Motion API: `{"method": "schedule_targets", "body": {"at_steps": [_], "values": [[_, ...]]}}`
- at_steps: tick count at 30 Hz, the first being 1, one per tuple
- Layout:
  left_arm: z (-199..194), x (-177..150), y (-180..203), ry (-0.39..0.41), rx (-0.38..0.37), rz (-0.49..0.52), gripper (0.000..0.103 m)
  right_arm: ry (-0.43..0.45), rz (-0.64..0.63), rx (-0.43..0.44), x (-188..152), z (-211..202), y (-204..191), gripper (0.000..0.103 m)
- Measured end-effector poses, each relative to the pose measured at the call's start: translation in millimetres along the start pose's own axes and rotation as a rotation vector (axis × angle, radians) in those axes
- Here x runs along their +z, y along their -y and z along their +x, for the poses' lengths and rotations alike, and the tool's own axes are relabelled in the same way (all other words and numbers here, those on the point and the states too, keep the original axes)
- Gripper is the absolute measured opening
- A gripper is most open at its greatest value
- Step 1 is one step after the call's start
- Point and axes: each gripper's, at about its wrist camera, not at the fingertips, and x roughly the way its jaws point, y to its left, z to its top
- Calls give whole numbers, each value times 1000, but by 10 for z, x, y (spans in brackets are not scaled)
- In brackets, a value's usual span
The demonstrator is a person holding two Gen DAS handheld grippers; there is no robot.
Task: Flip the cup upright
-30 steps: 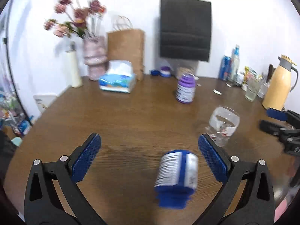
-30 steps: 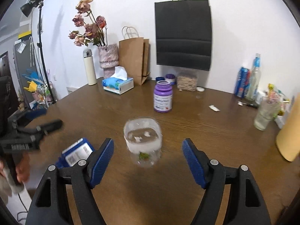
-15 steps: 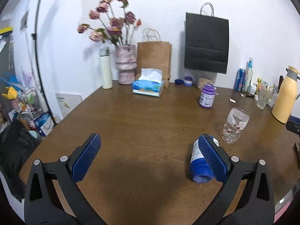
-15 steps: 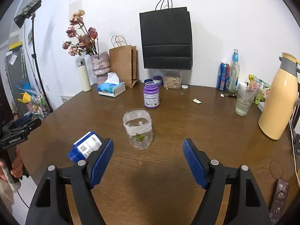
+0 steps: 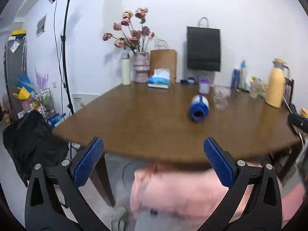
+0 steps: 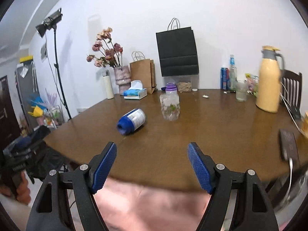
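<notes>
Tongs [image 5: 153,162] [image 6: 152,168] both spread, empty; blue cup [image 6: 131,121] lies sideways beside clear jar [image 6: 169,105].

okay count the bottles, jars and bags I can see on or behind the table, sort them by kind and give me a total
Paper bags: 2, the black bag and the brown bag.
Plastic jars: 3, the blue jar on its side, the clear jar, the purple jar.
Flasks and jugs: 2, the white flask and the yellow jug.
Drink bottles: 1, the glass bottle.
Total: 8.

Brown table [image 6: 192,144], toppled blue cup [image 6: 131,121]
</notes>
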Motion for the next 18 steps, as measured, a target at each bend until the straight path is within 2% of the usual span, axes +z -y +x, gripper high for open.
{"method": "schedule_targets", "body": {"at_steps": [2,3,9,18], "values": [[-164,-108,24,50,10,45,103,0,-10,-27,-193,-193,-134,81],[-197,-119,52,61,-15,60,103,-2,-8,-29,-225,-223,-163,81],[-170,-67,115,62,-78,73,103,13,-54,-11,-184,-246,-283,81],[-218,-58,90,91,-64,79,103,7,-47,-8,-216,-212,-265,81]]}}
